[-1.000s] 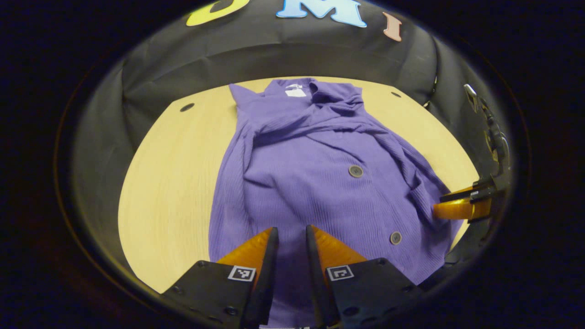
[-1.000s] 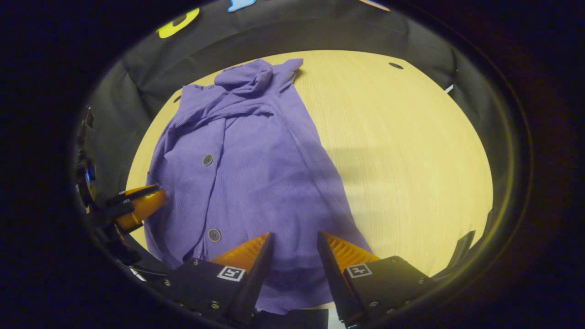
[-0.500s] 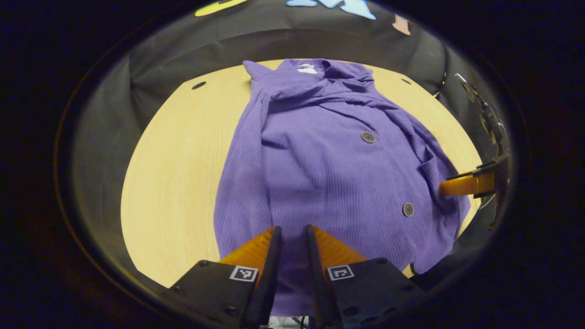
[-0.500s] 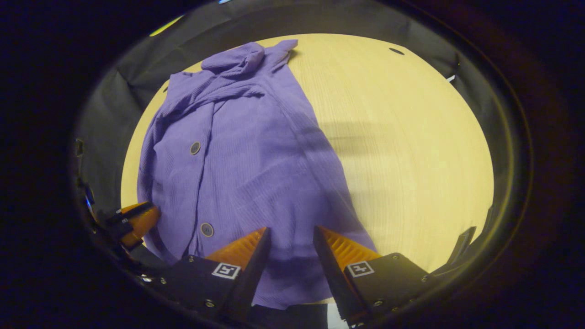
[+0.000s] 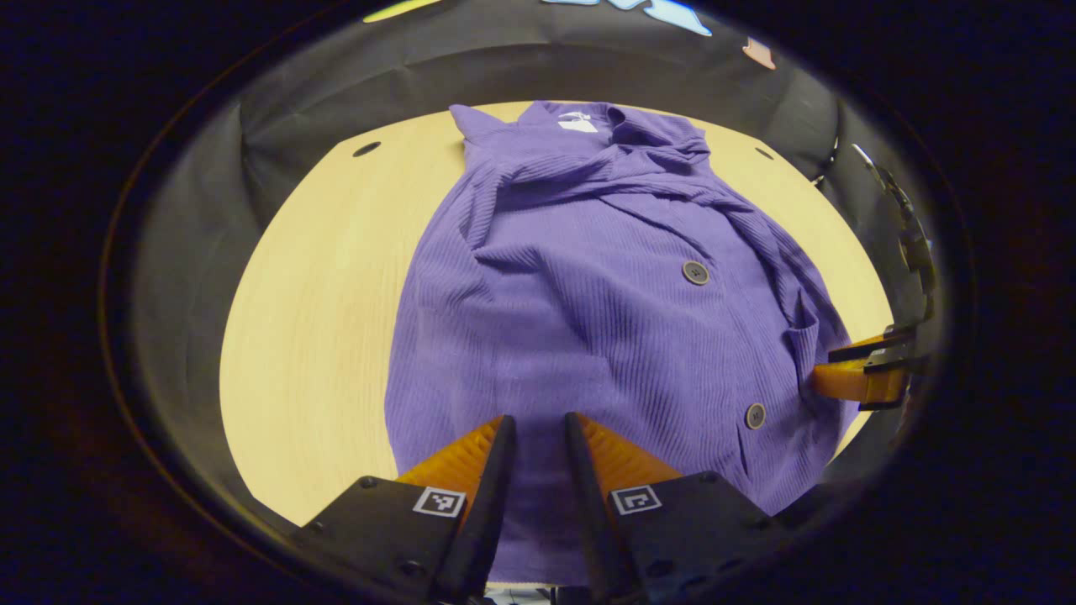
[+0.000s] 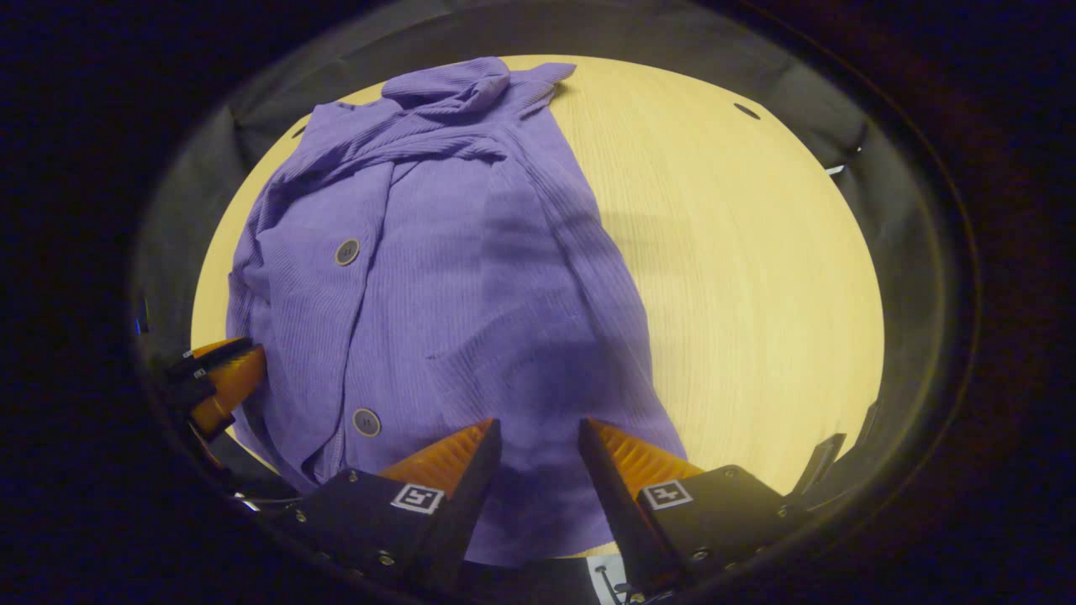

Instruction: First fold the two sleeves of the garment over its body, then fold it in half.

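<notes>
We lowered both tools closer to bottom hem since a moment ago. Purple cardigan flat on desk, sleeves already over body. Left tool slightly spread, right tool spread, both holding nothing. Next we grab hem, fold in half.

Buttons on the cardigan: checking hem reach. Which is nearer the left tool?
The lower button, near the hem; the other button sits farther up the purple cardigan.

A light wooden table carries 1 purple buttoned garment, lying flat.
</notes>
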Tool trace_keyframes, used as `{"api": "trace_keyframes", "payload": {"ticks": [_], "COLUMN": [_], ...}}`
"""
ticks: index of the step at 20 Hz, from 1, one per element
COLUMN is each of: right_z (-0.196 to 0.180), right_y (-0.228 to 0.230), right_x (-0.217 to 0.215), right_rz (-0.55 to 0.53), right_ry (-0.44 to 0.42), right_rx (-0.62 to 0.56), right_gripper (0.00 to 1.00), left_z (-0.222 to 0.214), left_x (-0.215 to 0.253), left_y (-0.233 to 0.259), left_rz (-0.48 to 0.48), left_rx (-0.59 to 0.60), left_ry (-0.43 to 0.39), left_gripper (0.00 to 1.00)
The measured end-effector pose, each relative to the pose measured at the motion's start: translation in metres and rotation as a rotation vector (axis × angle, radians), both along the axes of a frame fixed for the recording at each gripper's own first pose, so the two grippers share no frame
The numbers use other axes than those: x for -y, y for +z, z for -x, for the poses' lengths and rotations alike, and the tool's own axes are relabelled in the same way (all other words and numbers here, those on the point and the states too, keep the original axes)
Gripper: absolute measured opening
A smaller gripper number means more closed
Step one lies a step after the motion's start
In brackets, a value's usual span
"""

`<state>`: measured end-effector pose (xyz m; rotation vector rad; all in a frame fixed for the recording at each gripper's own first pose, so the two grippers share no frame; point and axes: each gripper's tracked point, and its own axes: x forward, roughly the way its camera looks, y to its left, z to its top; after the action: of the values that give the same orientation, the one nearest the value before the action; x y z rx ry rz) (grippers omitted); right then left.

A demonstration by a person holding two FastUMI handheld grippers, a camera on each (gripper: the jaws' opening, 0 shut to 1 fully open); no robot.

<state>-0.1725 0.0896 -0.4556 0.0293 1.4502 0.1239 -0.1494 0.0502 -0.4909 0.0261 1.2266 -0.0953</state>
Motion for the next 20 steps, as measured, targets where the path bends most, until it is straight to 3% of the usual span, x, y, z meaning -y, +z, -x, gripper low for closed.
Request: {"api": "trace_keyframes", "payload": {"ticks": [1, 2, 4, 5, 6, 9, 11, 20], "right_z": [-0.001, -0.003, -0.004, -0.004, -0.005, -0.012, -0.016, -0.083], "right_y": [-0.001, 0.002, 0.000, -0.002, 0.000, 0.005, 0.004, 0.059], "right_x": [0.000, 0.001, -0.002, -0.006, -0.005, -0.004, -0.006, -0.032], "right_rz": [-0.004, -0.005, -0.031, -0.046, -0.049, -0.073, -0.092, -0.221], "right_ry": [-0.002, -0.004, -0.024, -0.052, -0.056, -0.087, -0.120, -0.150], "right_rx": [-0.001, 0.011, 0.021, 0.038, 0.036, 0.051, 0.043, 0.186], "right_gripper": [0.66, 0.64, 0.44, 0.29, 0.13, 0.12, 0.01, 0.01], "left_z": [0.002, -0.001, -0.003, -0.006, -0.004, -0.008, -0.010, -0.074], "left_x": [0.000, 0.000, -0.002, -0.001, -0.001, -0.002, -0.004, -0.009], "left_y": [-0.001, 0.001, 0.000, 0.002, -0.001, 0.002, 0.005, 0.052], "left_rz": [0.001, 0.002, 0.005, 0.005, 0.010, 0.009, 0.021, 0.057], "left_rx": [-0.005, -0.005, 0.010, 0.003, 0.003, 0.002, 0.010, 0.159], "left_ry": [-0.008, -0.003, 0.014, 0.029, 0.035, 0.025, 0.039, 0.085], "left_gripper": [0.49, 0.41, 0.22, 0.10, 0.11, 0.07, 0.07, 0.07]}}
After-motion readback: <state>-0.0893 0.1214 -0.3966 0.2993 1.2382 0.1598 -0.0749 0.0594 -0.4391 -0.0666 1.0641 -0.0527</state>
